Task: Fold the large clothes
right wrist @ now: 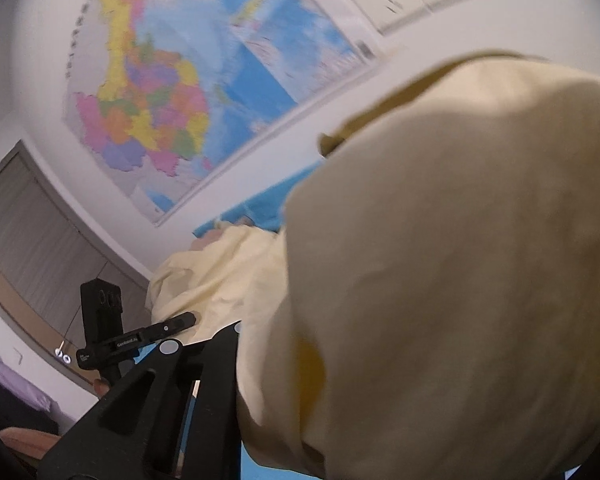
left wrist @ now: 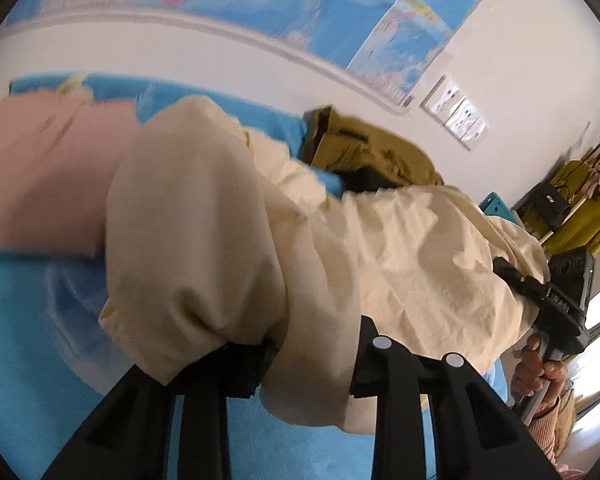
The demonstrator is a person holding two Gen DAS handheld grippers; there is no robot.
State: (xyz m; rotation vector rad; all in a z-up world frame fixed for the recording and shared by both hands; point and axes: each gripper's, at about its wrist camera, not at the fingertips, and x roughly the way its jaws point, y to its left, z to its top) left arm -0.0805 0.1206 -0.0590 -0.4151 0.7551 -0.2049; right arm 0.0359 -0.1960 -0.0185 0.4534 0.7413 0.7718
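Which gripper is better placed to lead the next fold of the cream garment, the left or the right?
Left, probably. Both grippers hold the cream garment, but the left gripper sees the blue surface and the cloth's run to the right gripper. In the right wrist view, cloth hides nearly everything ahead.
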